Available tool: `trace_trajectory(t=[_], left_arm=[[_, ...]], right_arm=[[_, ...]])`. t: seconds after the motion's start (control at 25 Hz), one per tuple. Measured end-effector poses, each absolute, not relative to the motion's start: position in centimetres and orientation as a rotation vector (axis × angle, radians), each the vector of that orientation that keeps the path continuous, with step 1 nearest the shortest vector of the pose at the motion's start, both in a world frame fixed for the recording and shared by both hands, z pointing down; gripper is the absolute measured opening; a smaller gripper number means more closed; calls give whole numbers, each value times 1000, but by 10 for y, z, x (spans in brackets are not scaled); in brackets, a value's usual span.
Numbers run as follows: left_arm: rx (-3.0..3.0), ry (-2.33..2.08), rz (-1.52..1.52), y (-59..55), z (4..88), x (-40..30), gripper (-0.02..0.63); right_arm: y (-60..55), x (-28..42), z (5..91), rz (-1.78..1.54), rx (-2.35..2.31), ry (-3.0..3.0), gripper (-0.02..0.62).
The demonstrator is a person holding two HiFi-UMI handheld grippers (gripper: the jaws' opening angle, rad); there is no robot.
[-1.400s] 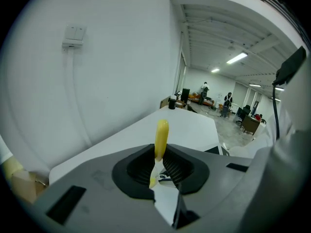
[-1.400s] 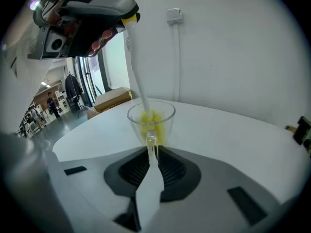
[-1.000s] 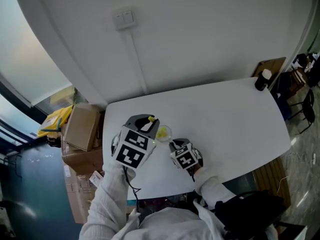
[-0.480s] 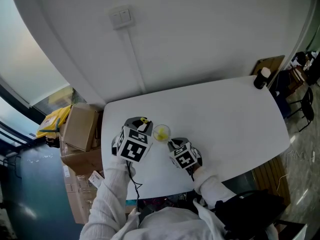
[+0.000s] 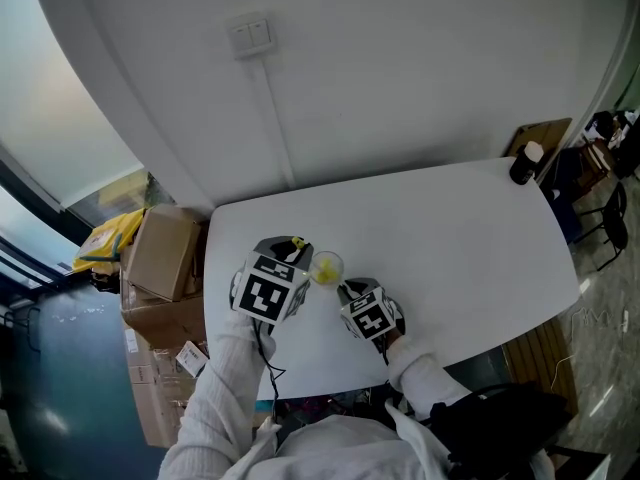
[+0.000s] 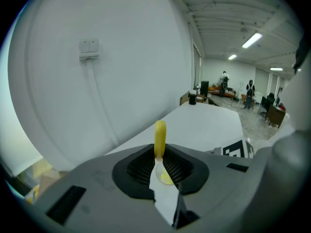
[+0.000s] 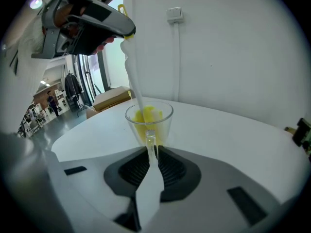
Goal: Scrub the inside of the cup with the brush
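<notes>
Both grip: left tongs [image 6: 161, 162] the brush [image 6: 160, 136], right tongs [image 7: 151, 154] the cup [image 7: 163, 121].

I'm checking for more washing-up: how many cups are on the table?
1. The clear cup stands near the table's left front, its handle in the right gripper's jaws, the brush dipped inside. The dark container at the far right corner looks like a bottle, not a cup.

White ribbed sleeves [image 5: 225, 388], black-and-white marker cubes [image 5: 265, 295]

The brush [image 7: 132, 72] stands in the cup [image 7: 156, 124] on the table [image 7: 228, 130]
</notes>
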State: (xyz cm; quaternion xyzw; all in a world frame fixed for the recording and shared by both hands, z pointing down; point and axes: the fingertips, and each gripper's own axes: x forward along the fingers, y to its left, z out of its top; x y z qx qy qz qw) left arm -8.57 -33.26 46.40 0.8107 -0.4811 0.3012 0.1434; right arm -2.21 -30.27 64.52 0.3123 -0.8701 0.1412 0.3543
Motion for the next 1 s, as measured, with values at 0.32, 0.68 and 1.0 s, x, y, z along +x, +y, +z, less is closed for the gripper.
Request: trace_trajectory(t=[0.32,0.68,1.0], left_arm=[[2505,-1477,756,-325,370,-76,54],[2524,-1531,846,-324,376,-79,54],[2492,-1504,803,-323,374,-82,54]], right_arm=[[-305,-21,645,367,815,-2245,106],[-305,-22,644,369,811,-2249,106],[-304,-23,645,370,808,-2247,106]])
